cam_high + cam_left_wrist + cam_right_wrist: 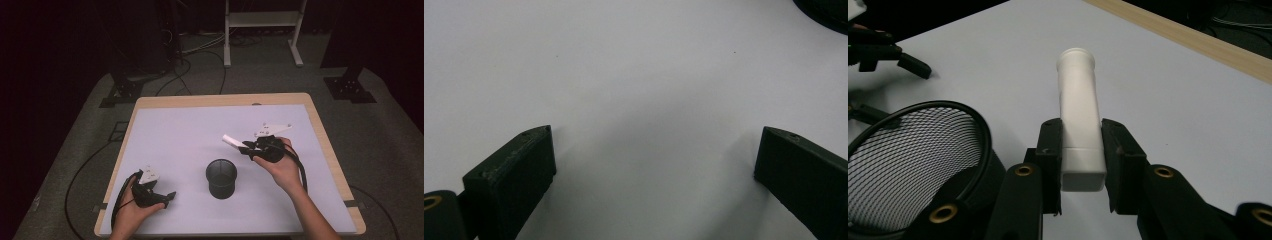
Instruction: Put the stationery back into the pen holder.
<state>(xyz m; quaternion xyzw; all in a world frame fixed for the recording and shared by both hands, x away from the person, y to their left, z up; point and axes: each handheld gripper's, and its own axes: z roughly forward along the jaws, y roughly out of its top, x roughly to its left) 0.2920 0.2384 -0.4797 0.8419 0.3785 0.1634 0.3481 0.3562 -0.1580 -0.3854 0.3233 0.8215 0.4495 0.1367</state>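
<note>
Clamping white tube (1079, 125), right hand-held gripper (1080, 165) above table (1168, 95).

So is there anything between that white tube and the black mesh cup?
Nothing visible. The right gripper is shut on the white tube and holds it above the bare white table, just beyond the open-topped mesh cup. The left gripper rests open on the cup's other side.

white tube (1079, 120), black mesh cup (221, 177), white table (190, 135)
</note>
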